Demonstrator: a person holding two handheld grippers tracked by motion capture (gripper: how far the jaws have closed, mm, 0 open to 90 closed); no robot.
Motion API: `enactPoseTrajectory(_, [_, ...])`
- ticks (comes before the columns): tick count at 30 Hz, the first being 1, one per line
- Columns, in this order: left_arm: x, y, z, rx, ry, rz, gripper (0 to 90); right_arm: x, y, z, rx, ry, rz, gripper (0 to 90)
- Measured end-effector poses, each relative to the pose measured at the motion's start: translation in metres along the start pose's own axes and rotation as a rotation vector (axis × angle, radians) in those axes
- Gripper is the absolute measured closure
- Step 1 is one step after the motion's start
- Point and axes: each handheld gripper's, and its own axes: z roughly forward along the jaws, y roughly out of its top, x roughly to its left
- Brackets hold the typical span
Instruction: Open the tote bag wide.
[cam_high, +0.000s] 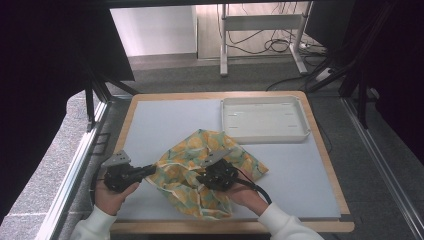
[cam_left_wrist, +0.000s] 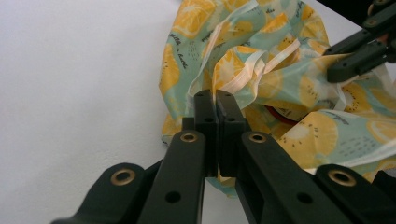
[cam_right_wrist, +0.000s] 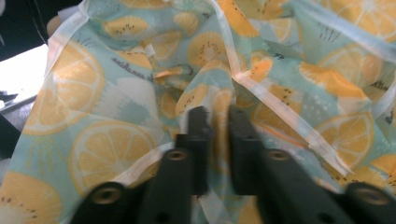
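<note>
A crumpled teal cloth (cam_high: 200, 155) printed with orange and lemon slices lies on the pale blue mat (cam_high: 160, 125) near the table's front. My left gripper (cam_high: 150, 170) lies low at the cloth's left edge, shut on a bunched hem of the cloth (cam_left_wrist: 289, 79); the tips (cam_left_wrist: 215, 100) meet with fabric pinched between them. My right gripper (cam_high: 202, 178) is over the cloth's middle, shut on a raised fold of the cloth (cam_right_wrist: 116, 107), which runs up between the two jaws (cam_right_wrist: 217, 116). The right gripper (cam_left_wrist: 332, 72) also shows far right in the left gripper view.
A shallow white tray (cam_high: 265, 138) stands at the back right of the mat, just beyond the cloth's far corner. The wooden table edge (cam_high: 130, 117) frames the mat. A metal rail (cam_high: 75, 165) runs along the left side.
</note>
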Motion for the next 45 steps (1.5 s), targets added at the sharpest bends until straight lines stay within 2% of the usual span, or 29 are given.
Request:
enactPoseTrajectory(6, [0.003, 0.001, -0.007, -0.034, 0.014, -0.010, 90.0, -0.007, -0.002, -0.015, -0.072, -0.010, 0.025, 88.5])
enactPoseTrajectory(11, [0.006, 0.002, -0.017, -0.074, 0.030, -0.014, 90.0, -0.016, -0.010, -0.044, -0.161, -0.049, 0.051, 88.6])
enactPoseTrajectory(18, [0.012, 0.002, -0.027, -0.118, 0.047, -0.038, 90.0, -0.037, -0.035, -0.094, -0.282, -0.150, 0.135, 88.6])
enactPoseTrajectory(19, [0.012, 0.002, -0.028, -0.120, 0.050, -0.042, 90.0, -0.041, -0.041, -0.101, -0.301, -0.176, 0.144, 88.6])
enactPoseTrajectory(23, [0.015, 0.000, -0.028, -0.111, 0.054, -0.045, 90.0, -0.052, -0.060, -0.118, -0.332, -0.238, 0.196, 88.6])
enactPoseTrajectory(26, [0.016, -0.005, -0.025, -0.086, 0.045, -0.052, 90.0, -0.062, -0.078, -0.122, -0.326, -0.273, 0.244, 88.6])
enactPoseTrajectory(28, [0.015, -0.008, -0.023, -0.072, 0.032, -0.056, 90.0, -0.067, -0.093, -0.121, -0.313, -0.266, 0.287, 88.5])
enactPoseTrajectory(30, [0.012, -0.011, -0.019, -0.045, 0.026, -0.048, 90.0, -0.069, -0.102, -0.118, -0.299, -0.259, 0.305, 88.5])
enactPoseTrajectory(32, [0.009, -0.015, -0.013, -0.020, 0.020, -0.048, 90.0, -0.068, -0.110, -0.113, -0.273, -0.262, 0.310, 88.5])
enactPoseTrajectory(34, [0.007, -0.020, -0.004, 0.025, 0.018, -0.045, 90.0, -0.069, -0.117, -0.106, -0.244, -0.267, 0.322, 88.5])
enactPoseTrajectory(40, [0.006, -0.033, 0.019, 0.134, 0.017, -0.036, 90.0, -0.072, -0.138, -0.086, -0.150, -0.243, 0.369, 88.5])
enactPoseTrajectory(45, [0.006, -0.039, 0.037, 0.208, 0.024, -0.024, 90.0, -0.071, -0.145, -0.070, -0.078, -0.239, 0.360, 88.4])
